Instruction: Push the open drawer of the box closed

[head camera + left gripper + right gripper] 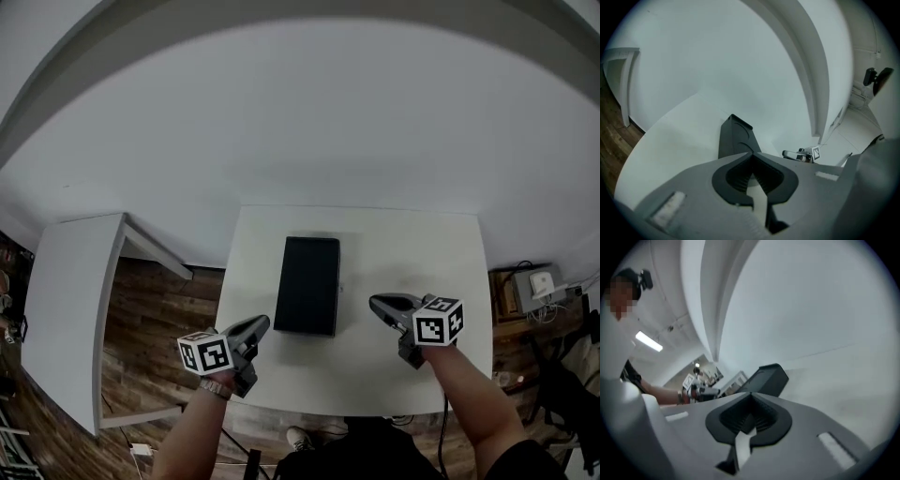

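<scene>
A long black box lies on the middle of the white table, one short end towards me. From above it reads as one closed block, and I cannot make out a drawer. My left gripper hovers at the box's near left corner, shut and empty. My right gripper hangs to the right of the box, apart from it, also shut and empty. In the left gripper view the box stands just beyond the closed tips. In the right gripper view the box lies ahead of the closed tips.
A second white table stands to the left over a wooden floor. A shelf with white devices and cables sits to the right of the table. A pale wall rises behind.
</scene>
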### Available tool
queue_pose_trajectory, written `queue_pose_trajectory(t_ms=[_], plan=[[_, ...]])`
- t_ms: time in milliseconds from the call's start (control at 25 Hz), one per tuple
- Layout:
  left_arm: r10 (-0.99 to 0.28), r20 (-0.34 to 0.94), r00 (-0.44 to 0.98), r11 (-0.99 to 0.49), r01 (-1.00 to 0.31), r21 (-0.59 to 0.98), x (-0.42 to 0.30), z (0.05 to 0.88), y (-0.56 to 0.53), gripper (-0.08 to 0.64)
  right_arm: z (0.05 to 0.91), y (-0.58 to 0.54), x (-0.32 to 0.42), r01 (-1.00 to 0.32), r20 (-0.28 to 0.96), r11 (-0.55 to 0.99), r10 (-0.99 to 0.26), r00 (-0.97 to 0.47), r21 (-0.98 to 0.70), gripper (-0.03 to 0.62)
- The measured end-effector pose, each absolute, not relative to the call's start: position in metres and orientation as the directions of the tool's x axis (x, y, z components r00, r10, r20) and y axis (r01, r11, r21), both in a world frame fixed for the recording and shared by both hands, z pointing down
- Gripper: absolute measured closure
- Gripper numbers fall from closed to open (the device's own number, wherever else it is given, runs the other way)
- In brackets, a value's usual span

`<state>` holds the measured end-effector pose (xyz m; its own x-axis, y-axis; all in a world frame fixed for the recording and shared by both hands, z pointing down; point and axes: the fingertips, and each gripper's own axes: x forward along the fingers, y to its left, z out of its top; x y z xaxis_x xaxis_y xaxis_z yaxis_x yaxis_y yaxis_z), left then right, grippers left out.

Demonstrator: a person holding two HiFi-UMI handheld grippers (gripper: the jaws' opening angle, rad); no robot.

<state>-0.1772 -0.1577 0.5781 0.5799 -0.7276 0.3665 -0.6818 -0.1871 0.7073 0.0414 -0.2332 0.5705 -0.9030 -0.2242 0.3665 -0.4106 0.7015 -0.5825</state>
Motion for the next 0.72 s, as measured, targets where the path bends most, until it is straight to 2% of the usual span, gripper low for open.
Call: queue_pose_trajectory(t_ms=[120,240,520,720], plan=[[-0.698,0.321,0.64,-0.251,-0.638,0.728,-0.163,0.56,-0.113,0.558,0.537,-0.202,0.052,-0.384,0.226,0.604,-0.324,-0.919,-0.698,0.589],[-0.673,0.264,0.69,-0.304,-0.584,0.753,-0.149,0.542,-0.063,0.558,0.516,-0.16,0.061,-0.352,0.143,0.546,-0.388,-0.91,-0.76,0.589],[-0.643,0.162,0.748,-0.348,-0.475,0.808,-0.13,0.516,0.037,0.558,0.487,-0.055,0.046,-0.303,0.072,0.484,-0.438,-0.896,-0.821,0.589],[-0.673,0.049,0.738,-0.361,-0.385,0.849,-0.137,0.496,0.085,0.558,0.469,0.019,0.023,-0.261,0.031,0.469,-0.443,-0.896,-0.844,0.589]])
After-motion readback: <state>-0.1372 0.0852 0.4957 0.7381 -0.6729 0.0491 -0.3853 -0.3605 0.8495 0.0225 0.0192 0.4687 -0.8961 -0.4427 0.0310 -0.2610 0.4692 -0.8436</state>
